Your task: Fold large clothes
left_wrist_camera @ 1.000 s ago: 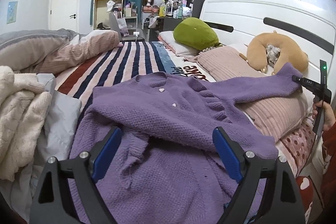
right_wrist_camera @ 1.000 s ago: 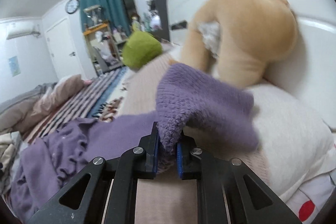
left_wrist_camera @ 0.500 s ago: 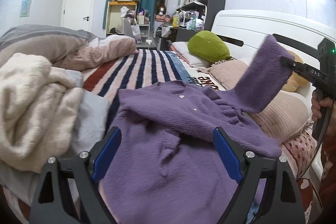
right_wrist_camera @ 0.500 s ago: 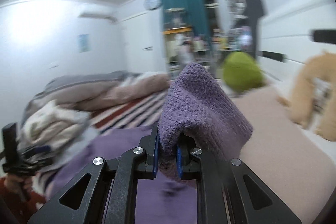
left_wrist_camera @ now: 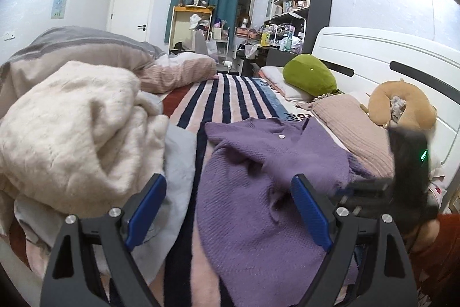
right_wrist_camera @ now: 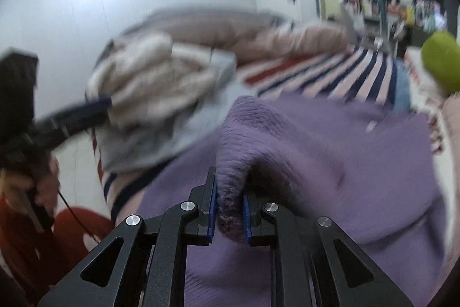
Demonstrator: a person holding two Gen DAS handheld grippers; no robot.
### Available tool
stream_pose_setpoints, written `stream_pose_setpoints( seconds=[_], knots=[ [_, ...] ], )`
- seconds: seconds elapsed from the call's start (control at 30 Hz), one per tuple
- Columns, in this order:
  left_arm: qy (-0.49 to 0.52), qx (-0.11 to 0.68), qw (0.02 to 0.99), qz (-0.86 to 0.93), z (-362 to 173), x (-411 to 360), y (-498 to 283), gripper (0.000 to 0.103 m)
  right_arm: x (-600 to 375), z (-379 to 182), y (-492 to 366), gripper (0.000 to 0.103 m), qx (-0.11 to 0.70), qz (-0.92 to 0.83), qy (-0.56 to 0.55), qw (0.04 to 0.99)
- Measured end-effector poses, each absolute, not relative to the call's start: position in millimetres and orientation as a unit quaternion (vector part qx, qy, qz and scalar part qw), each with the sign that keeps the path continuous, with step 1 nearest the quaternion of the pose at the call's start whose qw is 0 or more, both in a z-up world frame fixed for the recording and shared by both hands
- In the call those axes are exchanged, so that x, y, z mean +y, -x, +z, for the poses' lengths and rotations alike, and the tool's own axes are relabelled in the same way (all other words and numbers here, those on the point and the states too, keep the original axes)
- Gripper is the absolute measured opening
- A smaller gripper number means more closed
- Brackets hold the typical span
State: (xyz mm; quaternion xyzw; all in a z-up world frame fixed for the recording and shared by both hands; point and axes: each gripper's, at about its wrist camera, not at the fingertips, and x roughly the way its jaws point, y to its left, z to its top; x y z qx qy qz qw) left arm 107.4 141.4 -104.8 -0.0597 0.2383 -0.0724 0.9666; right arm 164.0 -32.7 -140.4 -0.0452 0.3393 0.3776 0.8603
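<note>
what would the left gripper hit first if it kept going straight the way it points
Most likely the purple knitted cardigan spread on the striped bedspread: it fills the space between the open left gripper fingers. Depth is unclear, so how soon is uncertain.

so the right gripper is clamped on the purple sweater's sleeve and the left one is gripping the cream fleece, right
Not quite. The left gripper is open and grips nothing: in the left wrist view its blue pads stand wide apart over the purple sweater, with the cream fleece off to the side. The right gripper is indeed clamped on the sleeve, as the right wrist view shows.
</note>
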Motion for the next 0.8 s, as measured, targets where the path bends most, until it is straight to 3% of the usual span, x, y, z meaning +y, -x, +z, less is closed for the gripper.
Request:
stream_pose_setpoints(
  seconds=[0.13,0.27,0.53,0.6,0.7,0.8],
  knots=[
    [0.061,0.242,0.966,-0.073,-107,143,-109,0.086,-33,-170,-162,0.027,0.377,0.38,0.024,0.844],
    [0.056,0.239,0.966,-0.078,-106,138,-111,0.086,-44,-153,-147,0.043,0.351,0.407,0.007,0.843],
    [0.055,0.243,0.964,-0.093,-108,124,-119,0.086,-89,-108,-137,0.048,0.287,0.37,-0.02,0.883],
    [0.053,0.243,0.964,-0.098,-109,122,-118,0.086,-104,-113,-153,0.048,0.303,0.334,-0.053,0.891],
    [0.051,0.243,0.964,-0.099,-110,122,-118,0.086,-116,-135,-178,0.059,0.341,0.301,-0.095,0.885],
    [0.059,0.245,0.963,-0.098,-112,128,-116,0.086,-111,-155,-189,0.059,0.363,0.319,-0.116,0.868]
  ],
)
